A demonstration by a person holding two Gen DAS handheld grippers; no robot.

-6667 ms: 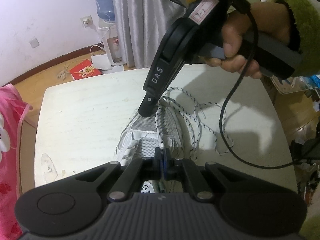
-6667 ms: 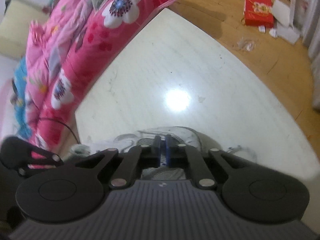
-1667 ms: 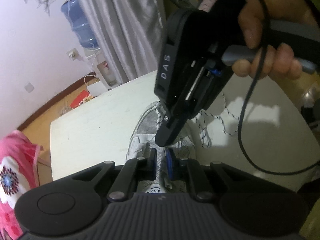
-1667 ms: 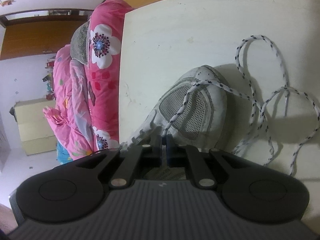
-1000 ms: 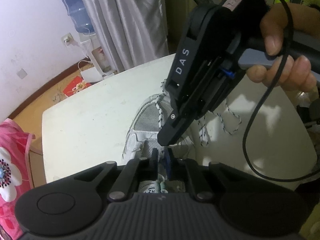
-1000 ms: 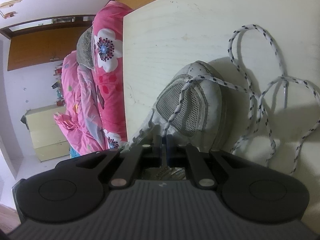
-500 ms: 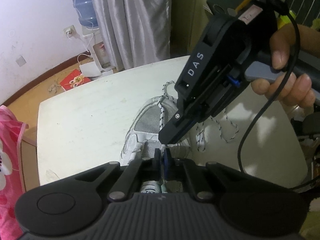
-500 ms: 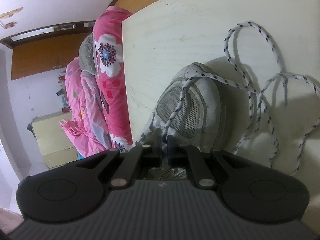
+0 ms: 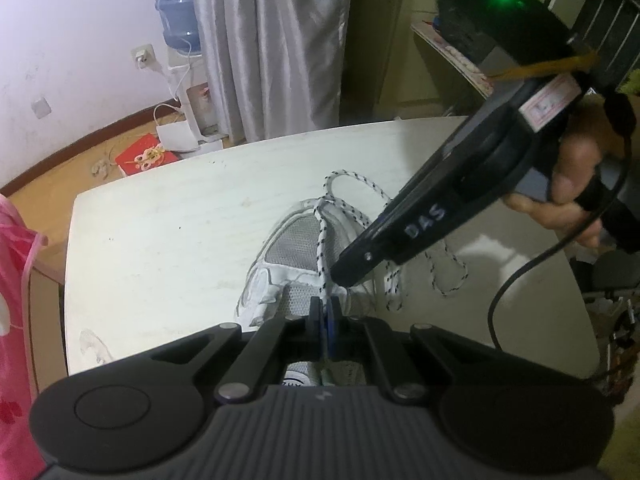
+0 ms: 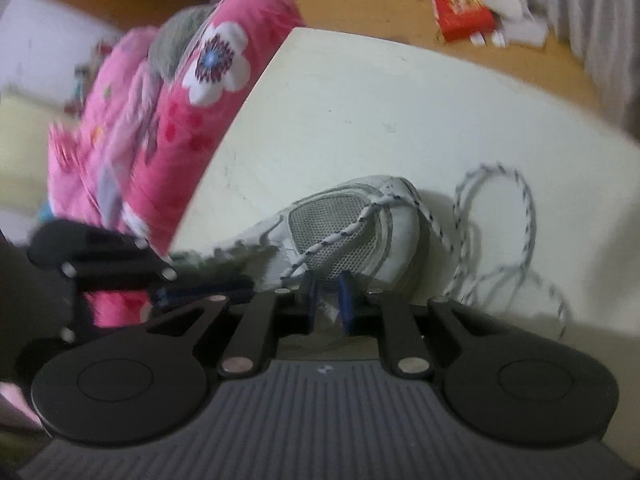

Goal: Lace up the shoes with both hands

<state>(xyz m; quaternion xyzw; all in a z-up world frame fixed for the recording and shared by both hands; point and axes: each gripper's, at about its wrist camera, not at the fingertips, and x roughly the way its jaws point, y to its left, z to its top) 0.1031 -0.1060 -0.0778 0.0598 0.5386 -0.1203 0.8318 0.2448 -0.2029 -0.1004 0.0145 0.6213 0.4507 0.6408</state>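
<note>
Left tool [image 9: 325, 312], nearest, its pads closed on the speckled lace [image 9: 322, 248] above the shoe's tongue. Right tool [image 10: 328, 296], its pads standing slightly apart with no lace pinched between them. White mesh shoe [image 9: 292, 256] lying on the desk [image 9: 168, 232]; loose lace loops just beyond its toe. Farther off, the curtain [image 9: 272, 48].

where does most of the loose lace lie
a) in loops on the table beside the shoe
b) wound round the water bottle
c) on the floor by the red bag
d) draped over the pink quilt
a: the lace runs off the shoe and coils in loops on the table right next to it.
</note>
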